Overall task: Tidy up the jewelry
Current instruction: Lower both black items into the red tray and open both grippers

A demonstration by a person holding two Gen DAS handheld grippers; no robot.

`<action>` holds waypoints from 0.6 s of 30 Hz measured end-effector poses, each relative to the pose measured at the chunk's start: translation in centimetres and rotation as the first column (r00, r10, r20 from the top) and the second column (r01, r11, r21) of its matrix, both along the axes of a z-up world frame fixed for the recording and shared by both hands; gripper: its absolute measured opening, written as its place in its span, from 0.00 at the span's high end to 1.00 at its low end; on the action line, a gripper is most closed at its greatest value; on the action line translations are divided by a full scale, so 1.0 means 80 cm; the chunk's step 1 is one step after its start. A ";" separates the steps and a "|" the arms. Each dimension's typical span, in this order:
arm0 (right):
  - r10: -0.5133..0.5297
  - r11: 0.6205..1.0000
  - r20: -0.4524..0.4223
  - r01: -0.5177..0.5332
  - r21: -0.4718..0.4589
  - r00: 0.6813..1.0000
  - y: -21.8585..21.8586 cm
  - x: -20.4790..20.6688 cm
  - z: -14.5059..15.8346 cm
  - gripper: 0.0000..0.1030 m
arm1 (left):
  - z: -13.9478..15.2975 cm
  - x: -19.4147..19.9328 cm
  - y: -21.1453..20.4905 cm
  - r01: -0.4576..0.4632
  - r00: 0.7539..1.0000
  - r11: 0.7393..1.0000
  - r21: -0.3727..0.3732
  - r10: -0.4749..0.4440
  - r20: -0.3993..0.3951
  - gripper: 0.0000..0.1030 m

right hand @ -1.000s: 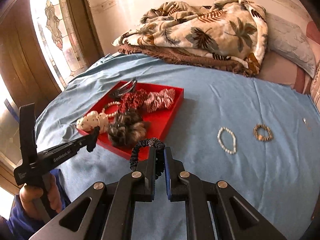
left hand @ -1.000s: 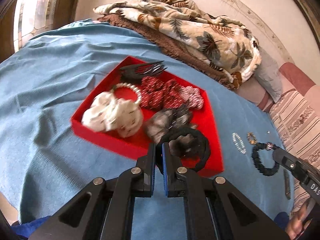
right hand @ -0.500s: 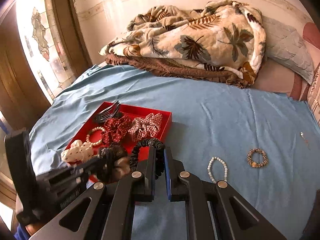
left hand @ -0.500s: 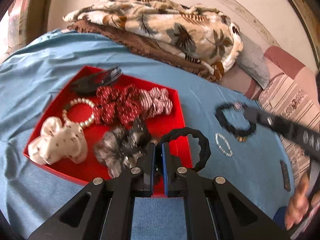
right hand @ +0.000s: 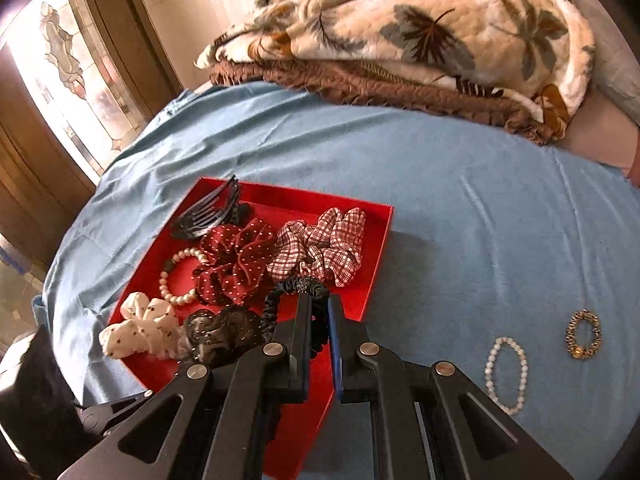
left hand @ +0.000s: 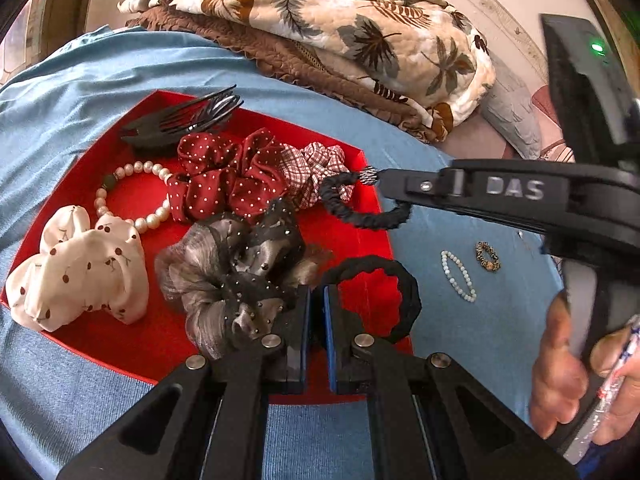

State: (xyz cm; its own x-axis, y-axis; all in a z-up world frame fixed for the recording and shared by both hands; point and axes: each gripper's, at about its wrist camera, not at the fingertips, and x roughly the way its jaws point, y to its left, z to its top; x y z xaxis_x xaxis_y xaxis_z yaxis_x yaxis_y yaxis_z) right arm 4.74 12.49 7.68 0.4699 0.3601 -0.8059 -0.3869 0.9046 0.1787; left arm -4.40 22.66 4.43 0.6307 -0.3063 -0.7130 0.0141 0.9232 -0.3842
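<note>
The left tool [left hand: 316, 312], at the bottom centre of the left wrist view, is pinching a plain black hair tie [left hand: 384, 280] whose loop arches up to the right over the near right corner of the red tray [left hand: 352, 240]. The right tool [right hand: 318, 320] is likewise pressed onto a black ruffled hair tie with a beaded charm [right hand: 298, 286]; in the left wrist view this tie [left hand: 360, 216] hangs from the tool's tip at centre right, above the tray's right edge. The tray lies on the blue bedsheet [right hand: 440, 168] and holds a black claw clip [left hand: 184, 120] at its upper left, a pearl bracelet [left hand: 132, 196], a dark red dotted scrunchie [left hand: 228, 180], a red checked scrunchie [left hand: 316, 164], a white cherry-print scrunchie [left hand: 80, 268] at the lower left and a grey and black sheer scrunchie [left hand: 236, 276] just in front of the left tool. On the sheet to the right of the tray, well apart from it, lie a white bead bracelet [right hand: 506, 372] and a gold-and-black bracelet [right hand: 583, 334], near each other. A leaf-print quilt [right hand: 440, 20] is piled at the top of the frame. A hand [left hand: 568, 360] grips the right tool's handle at the lower right.
</note>
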 end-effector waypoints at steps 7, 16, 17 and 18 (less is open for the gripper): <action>-0.012 1.000 -0.065 0.013 0.006 0.998 0.001 0.018 -0.023 0.92 | 0.003 -0.007 -0.009 0.017 1.000 0.999 0.038 -0.017 0.006 0.94; -0.017 1.000 -0.080 0.018 0.011 0.997 0.002 0.013 -0.029 0.91 | 0.004 -0.012 -0.006 0.011 1.000 0.999 0.030 -0.012 0.004 0.94; -0.017 1.000 -0.080 0.017 0.010 0.997 0.002 0.013 -0.029 0.91 | 0.003 -0.011 -0.006 0.012 1.000 0.999 0.031 -0.012 0.004 0.94; -0.016 1.000 -0.079 0.017 0.013 0.997 0.002 0.012 -0.028 0.91 | 0.004 -0.011 -0.006 0.012 1.000 0.999 0.032 -0.012 0.005 0.94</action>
